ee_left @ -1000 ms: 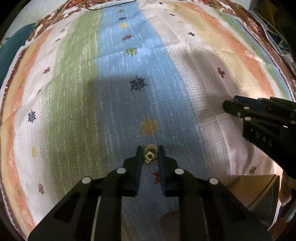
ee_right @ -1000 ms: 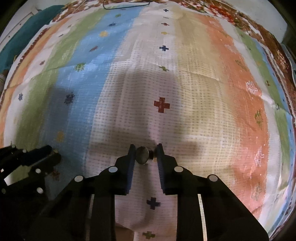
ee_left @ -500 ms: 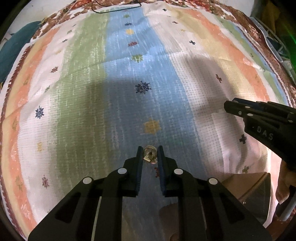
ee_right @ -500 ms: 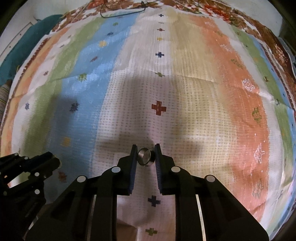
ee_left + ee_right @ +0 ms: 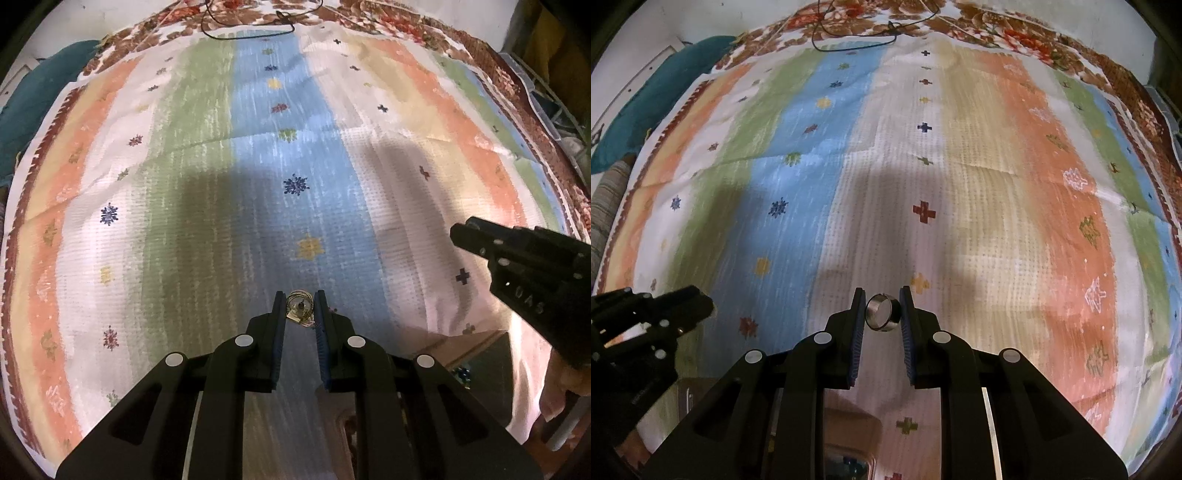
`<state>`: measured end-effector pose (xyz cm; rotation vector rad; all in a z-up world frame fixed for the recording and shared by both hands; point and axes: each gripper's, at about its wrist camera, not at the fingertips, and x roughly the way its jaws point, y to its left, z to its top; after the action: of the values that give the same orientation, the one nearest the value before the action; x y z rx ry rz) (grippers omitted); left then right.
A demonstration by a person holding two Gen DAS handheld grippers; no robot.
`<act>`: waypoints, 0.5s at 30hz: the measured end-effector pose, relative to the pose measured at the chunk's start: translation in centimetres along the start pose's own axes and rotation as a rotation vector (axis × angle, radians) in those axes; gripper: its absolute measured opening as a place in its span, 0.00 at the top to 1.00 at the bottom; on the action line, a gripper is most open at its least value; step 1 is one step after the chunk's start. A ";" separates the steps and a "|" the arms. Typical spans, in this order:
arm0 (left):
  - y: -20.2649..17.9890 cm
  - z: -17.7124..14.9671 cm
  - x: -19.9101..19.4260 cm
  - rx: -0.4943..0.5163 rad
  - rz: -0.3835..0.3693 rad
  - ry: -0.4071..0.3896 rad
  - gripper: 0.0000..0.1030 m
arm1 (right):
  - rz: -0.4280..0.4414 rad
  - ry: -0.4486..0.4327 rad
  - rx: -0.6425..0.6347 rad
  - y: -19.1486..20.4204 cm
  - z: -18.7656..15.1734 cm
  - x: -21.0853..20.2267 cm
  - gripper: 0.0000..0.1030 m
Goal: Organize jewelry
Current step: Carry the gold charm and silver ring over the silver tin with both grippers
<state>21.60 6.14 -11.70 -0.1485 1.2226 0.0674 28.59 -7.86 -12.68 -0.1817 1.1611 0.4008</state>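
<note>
Jewelry is in both your grippers: a gold ornament [image 5: 300, 309] clamped in the left gripper's [image 5: 300, 314] jaws, a silver ring [image 5: 882, 312] clamped in the right gripper's [image 5: 882, 314], both above the striped cloth [image 5: 960, 184]. Storing remains. Only the left view's lower right shows a box [image 5: 476, 354].
</note>
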 end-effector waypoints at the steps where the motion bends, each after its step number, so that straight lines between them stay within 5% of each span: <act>1: 0.0 0.0 -0.4 -0.002 -0.001 -0.005 0.86 | 0.003 -0.005 0.000 0.0 -0.1 -0.3 0.81; 15: -0.8 -0.9 -6.3 -0.033 -0.051 -0.102 0.85 | 0.039 -0.082 -0.024 0.2 -1.5 -5.1 0.81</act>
<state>18.73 5.42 -6.02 -0.2023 1.1154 0.0498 25.53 -9.29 -8.60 -0.1627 1.0803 0.4531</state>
